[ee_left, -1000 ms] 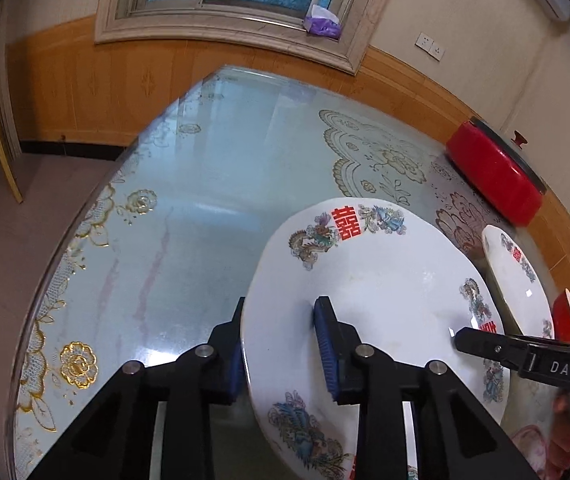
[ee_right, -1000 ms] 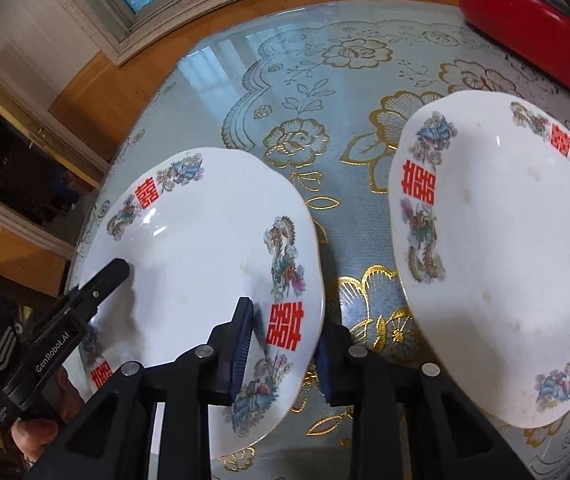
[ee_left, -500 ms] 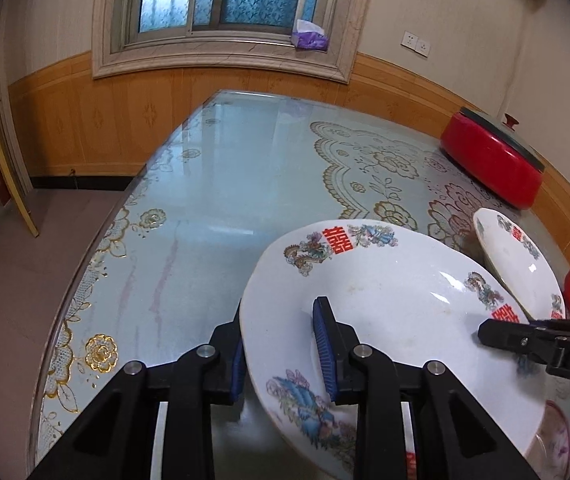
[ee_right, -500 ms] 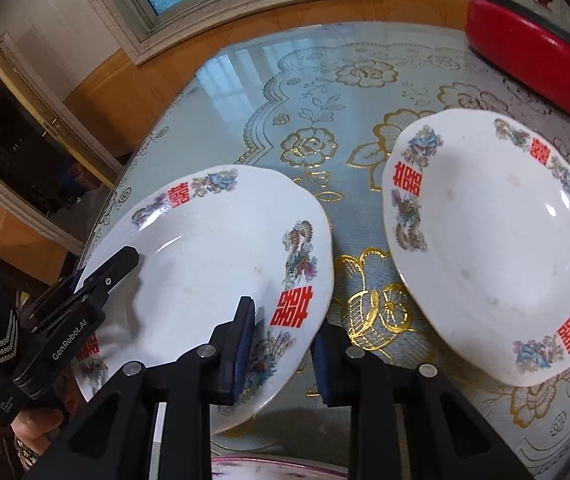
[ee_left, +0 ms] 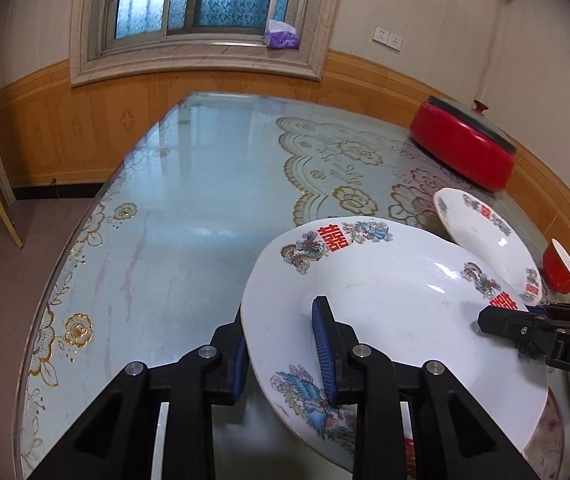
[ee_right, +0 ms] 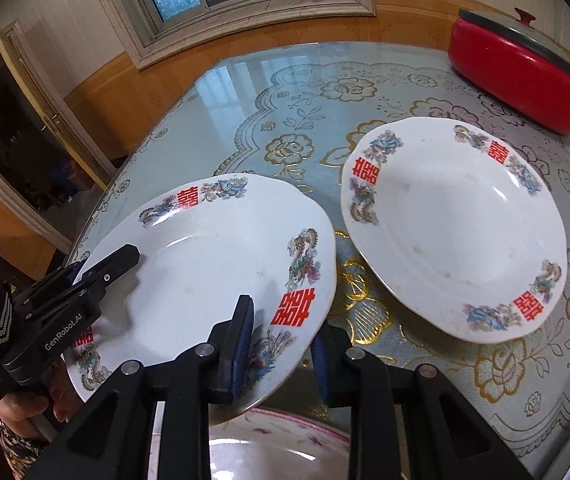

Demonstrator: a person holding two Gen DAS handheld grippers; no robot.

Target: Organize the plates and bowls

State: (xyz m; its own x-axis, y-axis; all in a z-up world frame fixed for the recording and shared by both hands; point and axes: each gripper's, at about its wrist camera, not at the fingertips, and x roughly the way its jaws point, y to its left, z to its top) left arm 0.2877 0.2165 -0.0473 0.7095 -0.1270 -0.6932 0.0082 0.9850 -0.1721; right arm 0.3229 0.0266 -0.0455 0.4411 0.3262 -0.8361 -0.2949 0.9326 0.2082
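- Partly hidden: a pink-rimmed plate [ee_right: 281,432] lies under my held plate [ee_right: 205,272], its near part cut off by the frame; a red bowl [ee_left: 561,268] peeks out at far right.
- Glossy white porcelain with scalloped rim; the second plate [ee_right: 453,232] rests flat on the gold-flowered glass table [ee_left: 205,200], near a red lidded pot [ee_right: 513,80].
- My left gripper [ee_left: 281,348] and right gripper [ee_right: 281,344] each clamp opposite rims, now held higher and more level than a second ago.
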